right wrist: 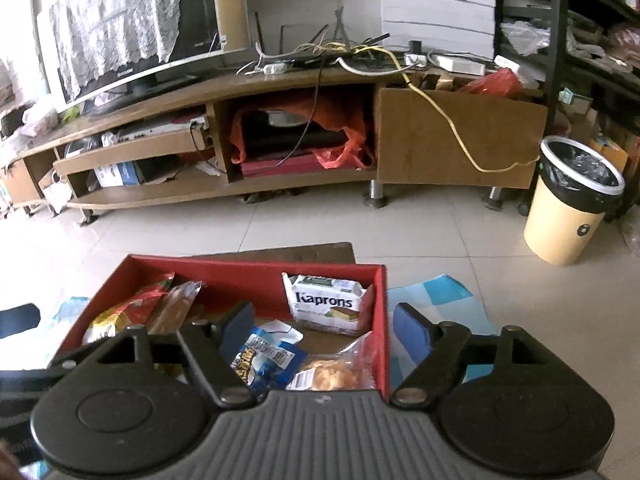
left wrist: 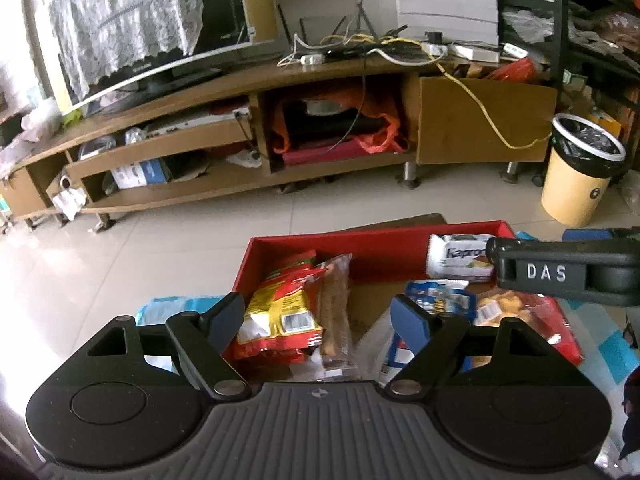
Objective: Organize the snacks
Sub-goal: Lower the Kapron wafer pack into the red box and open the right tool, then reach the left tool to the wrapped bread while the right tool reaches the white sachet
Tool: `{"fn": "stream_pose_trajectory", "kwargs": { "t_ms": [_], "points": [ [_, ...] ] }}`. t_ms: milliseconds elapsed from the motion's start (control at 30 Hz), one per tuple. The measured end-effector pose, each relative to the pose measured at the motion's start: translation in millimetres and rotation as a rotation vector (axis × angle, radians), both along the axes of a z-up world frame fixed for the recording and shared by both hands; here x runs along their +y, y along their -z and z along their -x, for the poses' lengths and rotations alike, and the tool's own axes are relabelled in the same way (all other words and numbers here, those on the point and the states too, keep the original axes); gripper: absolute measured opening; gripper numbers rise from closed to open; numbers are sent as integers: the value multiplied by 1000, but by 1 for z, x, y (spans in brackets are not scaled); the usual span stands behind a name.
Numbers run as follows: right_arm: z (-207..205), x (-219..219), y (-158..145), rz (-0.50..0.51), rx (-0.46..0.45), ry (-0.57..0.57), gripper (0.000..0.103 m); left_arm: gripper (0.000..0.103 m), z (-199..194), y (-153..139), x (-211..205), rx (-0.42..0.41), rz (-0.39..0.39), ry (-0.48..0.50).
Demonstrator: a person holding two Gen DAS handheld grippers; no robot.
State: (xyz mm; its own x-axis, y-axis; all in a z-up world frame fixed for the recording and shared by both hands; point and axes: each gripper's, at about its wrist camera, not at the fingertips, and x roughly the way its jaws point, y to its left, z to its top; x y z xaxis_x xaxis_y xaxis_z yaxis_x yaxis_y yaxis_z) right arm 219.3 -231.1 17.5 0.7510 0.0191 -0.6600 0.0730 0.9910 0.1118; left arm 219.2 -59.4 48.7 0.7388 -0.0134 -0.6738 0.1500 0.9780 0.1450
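The blue snack packet (right wrist: 266,356) at six o'clock is partly hidden behind the right gripper (right wrist: 324,330); its lettering is too blurred to read.

the box (right wrist: 256,280) has matt red card walls. the snack bags (left wrist: 280,312) are glossy, crinkled plastic film. the floor (right wrist: 400,224) is smooth, shiny tile. the tv stand (right wrist: 460,140) looks like brown wood veneer, and lace cloth (left wrist: 128,16) drapes the tv.

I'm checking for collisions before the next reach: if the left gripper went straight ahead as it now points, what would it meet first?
Probably the red-and-yellow snack bag lying in the red box, between the left gripper's open fingers, though depth is unclear.
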Motion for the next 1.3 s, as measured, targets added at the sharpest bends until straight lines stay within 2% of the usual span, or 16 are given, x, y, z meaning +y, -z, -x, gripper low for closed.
{"fn": "stream_pose_trajectory", "kwargs": {
  "t_ms": [367,700,967,1100,1233,1300],
  "points": [
    [30,-14,-21,27,-3,22,73,86,25,-15,-15,-18,8,54],
    [65,-29,-20,53,47,34,73,87,44,-10,-30,22,19,111],
    [111,-51,-2,82,130,58,74,87,65,6,-51,94,24,186],
    [129,-69,7,80,165,76,74,87,72,27,-67,153,8,215],
    [139,-91,14,38,193,105,74,87,68,54,-87,257,33,198],
    [142,-101,14,21,194,117,74,87,64,64,-98,283,13,189]
  ]
}}
